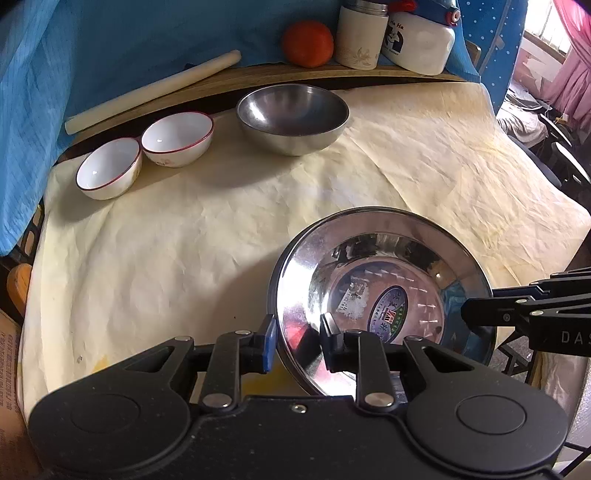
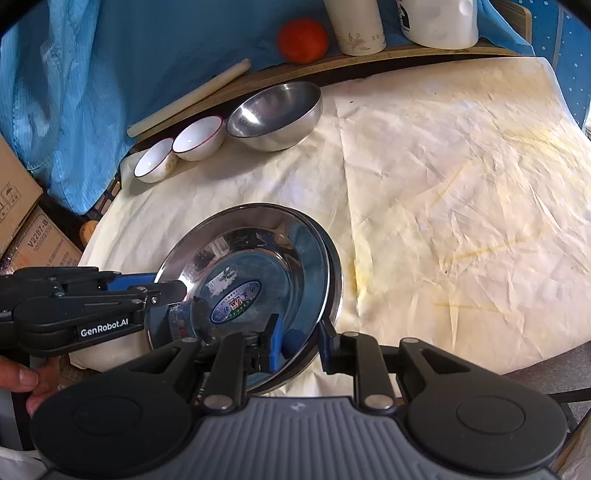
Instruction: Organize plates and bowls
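A shiny steel plate (image 1: 384,254) with an oval sticker sits at the near edge of the cream cloth, and in the right wrist view the steel plate (image 2: 258,236) shows a second rim just beneath it. My left gripper (image 1: 299,338) straddles its left rim, one pad outside and one inside, shut on it. My right gripper (image 2: 301,343) is shut across the near right rim. Each gripper shows in the other view: left gripper (image 2: 166,284), right gripper (image 1: 480,306). A steel bowl (image 1: 291,118) and two white red-rimmed bowls (image 1: 177,138) (image 1: 109,168) stand at the back left.
A rolling pin (image 1: 147,92), a tomato (image 1: 308,42), a flask (image 1: 360,35) and a white bottle (image 1: 421,40) rest on the wooden board behind. Cardboard boxes (image 2: 22,206) stand at the left. A person's hand (image 2: 18,380) holds the left gripper. The crumpled cloth (image 2: 461,184) spreads to the right.
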Demonstrator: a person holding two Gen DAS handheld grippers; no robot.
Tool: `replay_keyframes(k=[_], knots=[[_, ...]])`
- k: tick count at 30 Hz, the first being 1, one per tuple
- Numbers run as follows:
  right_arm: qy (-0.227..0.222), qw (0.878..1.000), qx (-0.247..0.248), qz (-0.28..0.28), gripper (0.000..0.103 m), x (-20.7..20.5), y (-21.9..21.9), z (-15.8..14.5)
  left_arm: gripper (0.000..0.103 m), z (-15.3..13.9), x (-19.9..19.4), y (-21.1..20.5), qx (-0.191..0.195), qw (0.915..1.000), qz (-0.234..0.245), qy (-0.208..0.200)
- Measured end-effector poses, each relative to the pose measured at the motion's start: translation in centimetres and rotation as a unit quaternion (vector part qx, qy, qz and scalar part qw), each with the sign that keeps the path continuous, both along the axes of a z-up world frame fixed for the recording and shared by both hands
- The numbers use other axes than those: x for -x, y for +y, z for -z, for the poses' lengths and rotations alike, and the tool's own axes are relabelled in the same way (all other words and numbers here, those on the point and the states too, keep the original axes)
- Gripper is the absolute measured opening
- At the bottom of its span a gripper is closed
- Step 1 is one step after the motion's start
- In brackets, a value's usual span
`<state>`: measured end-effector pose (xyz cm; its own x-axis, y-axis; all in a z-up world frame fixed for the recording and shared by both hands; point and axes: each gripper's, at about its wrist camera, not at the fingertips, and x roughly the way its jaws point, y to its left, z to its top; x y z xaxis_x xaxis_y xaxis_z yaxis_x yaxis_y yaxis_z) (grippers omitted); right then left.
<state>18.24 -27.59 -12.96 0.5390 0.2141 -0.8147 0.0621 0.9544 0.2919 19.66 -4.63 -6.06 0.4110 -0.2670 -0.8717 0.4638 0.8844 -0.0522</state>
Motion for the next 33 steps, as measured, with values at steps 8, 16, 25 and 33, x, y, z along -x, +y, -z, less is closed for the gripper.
replay_keyframes(k=[8,16,25,33], knots=[[0.0,1.0,0.014,-0.017,0.024,-0.7,0.4,-0.1,0.027,0.2,-0.1,0.0,-0.013,0.9999,-0.002,0.003],[0.0,1.0,0.015,-0.024,0.024,-0.8,0.6,0.1,0.027,0.7,-0.5,0.2,-0.018,0.9997,-0.009,0.013],[0.0,0.999,0.029,-0.031,0.024,-1.2,0.8,-0.1,0.028,0.8,-0.6,0.0,-0.019,0.9997,-0.006,0.015],[0.001,0.999,0.039,-0.036,0.026,-1.3,0.9,-0.3,0.028,0.8,-0.6,-0.2,-0.023,0.9996,-0.004,0.014]])
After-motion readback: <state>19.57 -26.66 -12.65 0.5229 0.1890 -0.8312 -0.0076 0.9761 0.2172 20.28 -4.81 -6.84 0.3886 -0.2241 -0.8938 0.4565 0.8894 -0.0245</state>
